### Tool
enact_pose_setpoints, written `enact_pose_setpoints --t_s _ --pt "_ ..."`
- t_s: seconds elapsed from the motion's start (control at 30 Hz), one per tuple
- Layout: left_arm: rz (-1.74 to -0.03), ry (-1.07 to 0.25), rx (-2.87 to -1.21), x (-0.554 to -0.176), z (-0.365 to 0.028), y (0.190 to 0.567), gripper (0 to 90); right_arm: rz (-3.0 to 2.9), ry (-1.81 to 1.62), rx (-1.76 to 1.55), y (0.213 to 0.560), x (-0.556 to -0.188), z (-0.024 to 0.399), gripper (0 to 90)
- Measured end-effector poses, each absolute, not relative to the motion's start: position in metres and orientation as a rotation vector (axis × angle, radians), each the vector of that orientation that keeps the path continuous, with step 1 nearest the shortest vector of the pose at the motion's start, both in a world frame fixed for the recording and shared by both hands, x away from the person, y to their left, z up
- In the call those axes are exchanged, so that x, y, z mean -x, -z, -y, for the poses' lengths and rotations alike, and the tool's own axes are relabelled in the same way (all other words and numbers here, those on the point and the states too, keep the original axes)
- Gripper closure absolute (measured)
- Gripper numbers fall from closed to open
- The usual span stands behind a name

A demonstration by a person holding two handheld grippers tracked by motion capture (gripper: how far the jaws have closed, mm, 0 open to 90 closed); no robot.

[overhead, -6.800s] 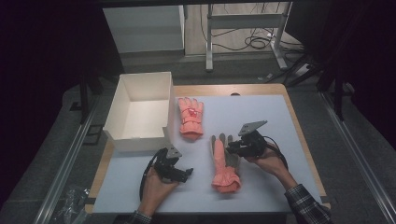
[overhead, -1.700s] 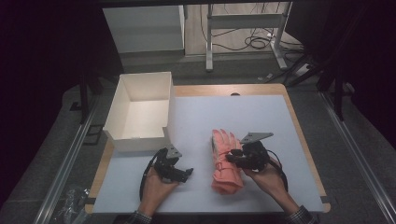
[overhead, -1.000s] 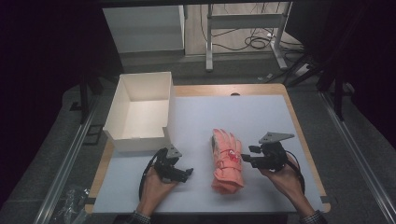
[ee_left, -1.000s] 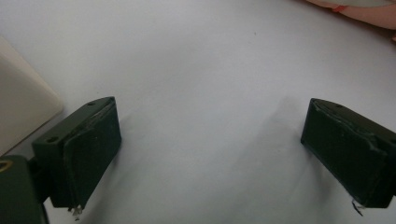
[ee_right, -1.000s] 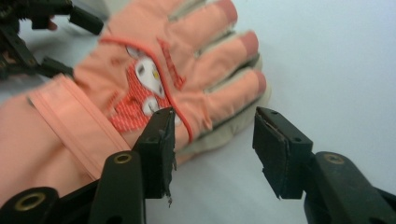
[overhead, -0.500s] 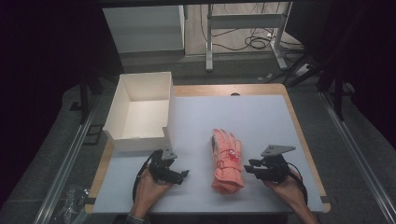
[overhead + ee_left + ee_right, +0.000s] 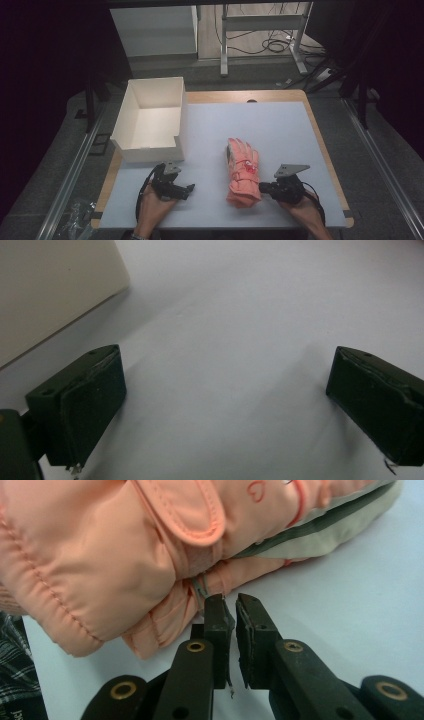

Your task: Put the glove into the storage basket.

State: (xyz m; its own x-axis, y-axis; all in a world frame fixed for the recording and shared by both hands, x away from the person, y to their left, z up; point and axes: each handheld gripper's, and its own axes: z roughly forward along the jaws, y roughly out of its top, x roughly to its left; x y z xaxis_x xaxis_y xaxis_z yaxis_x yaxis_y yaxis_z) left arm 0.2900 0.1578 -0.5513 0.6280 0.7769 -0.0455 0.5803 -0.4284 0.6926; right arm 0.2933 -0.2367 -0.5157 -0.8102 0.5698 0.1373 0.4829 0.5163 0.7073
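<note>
Pink stacked gloves lie mid-desk; right tongs, just closing, nearly clenched, empty at their cuff, seemingly to pinch it; left tongs at nine o'clock gape released.

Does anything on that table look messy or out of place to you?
Nothing stands out. The two pink gloves lie stacked, one on the other, on the table. The white box stands upright and empty at the left edge. Nothing is spilled or torn.
</note>
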Motion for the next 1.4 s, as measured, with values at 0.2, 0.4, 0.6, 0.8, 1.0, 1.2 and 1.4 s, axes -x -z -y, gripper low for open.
enact_pose_setpoints --t_s 0.2,0.4,0.6,0.8,1.0,1.2,1.4 --pt "-1.058 -0.370 -2.163 -0.290 -0.158 0.551 2.6 -2.653 -1.183 -0.894 0.521 -0.292 0.229 82.6" --pt "-1.057 -0.371 -2.163 -0.290 -0.158 0.551 2.7 -2.663 -1.195 -0.914 0.525 -0.293 0.223 82.5" --pt "-1.056 -0.371 -2.163 -0.290 -0.158 0.551 2.7 -2.672 -1.207 -0.907 0.529 -0.293 0.209 81.6" --pt "-1.057 -0.371 -2.161 -0.290 -0.158 0.552 2.7 -2.668 -1.200 -0.918 0.530 -0.295 0.192 81.5" --pt "-1.057 -0.372 -2.161 -0.290 -0.158 0.552 2.7 -2.661 -1.195 -0.920 0.531 -0.300 0.175 81.5" --pt "-1.057 -0.370 -2.161 -0.290 -0.158 0.552 2.7 -2.645 -1.195 -0.932 0.533 -0.307 0.164 82.8" --pt "-1.057 -0.370 -2.161 -0.290 -0.158 0.552 2.7 -2.621 -1.188 -0.934 0.533 -0.315 0.155 83.4"
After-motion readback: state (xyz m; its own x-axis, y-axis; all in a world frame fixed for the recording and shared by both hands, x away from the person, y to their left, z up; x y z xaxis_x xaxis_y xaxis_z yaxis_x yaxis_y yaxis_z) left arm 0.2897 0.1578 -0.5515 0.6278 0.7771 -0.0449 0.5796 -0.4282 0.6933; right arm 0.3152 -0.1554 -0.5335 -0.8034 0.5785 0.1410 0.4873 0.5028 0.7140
